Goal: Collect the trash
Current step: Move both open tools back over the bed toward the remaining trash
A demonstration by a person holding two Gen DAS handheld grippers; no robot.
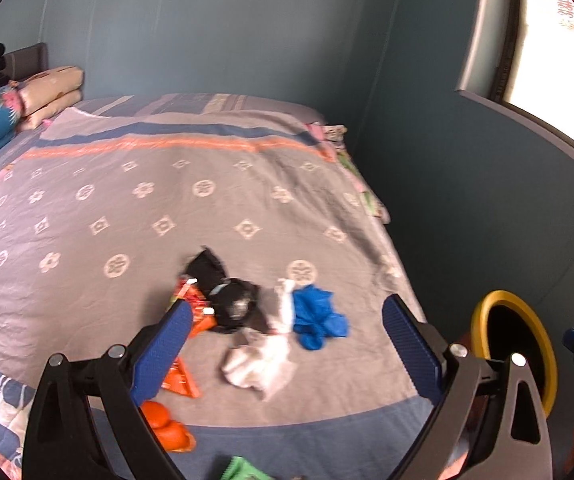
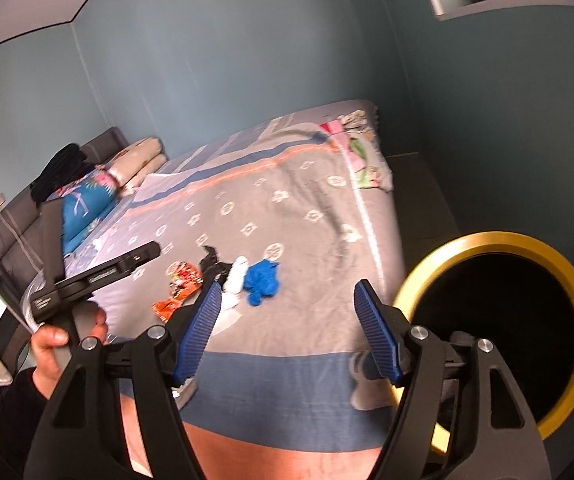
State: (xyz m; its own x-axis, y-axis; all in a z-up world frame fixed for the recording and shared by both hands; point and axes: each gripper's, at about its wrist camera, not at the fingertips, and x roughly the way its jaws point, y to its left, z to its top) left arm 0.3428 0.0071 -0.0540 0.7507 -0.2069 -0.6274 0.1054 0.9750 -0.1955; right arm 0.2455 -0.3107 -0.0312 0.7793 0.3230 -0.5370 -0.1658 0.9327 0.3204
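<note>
A small heap of trash lies on the grey patterned bedspread (image 1: 87, 300): a black crumpled piece (image 1: 227, 296), an orange wrapper (image 1: 197, 312), a white tissue (image 1: 263, 364) and a blue glove (image 1: 317, 318). My left gripper (image 1: 289, 308) hovers just short of the heap, open and empty. An orange lump (image 1: 167, 426) and a green wrapper (image 1: 243, 470) lie nearer, under it. In the right wrist view my right gripper (image 2: 287, 288) is open with nothing between its fingers, held back from the blue glove (image 2: 263, 280) and tissue (image 2: 235, 276). The black, yellow-rimmed bin (image 2: 487, 238) gapes at its right.
The bin (image 1: 483, 312) stands off the bed's right edge, by the blue-green wall. Pillows (image 1: 51, 92) and folded bedding are stacked at the headboard, far left. A hand (image 2: 55, 336) holds the left gripper's handle at the left of the right wrist view.
</note>
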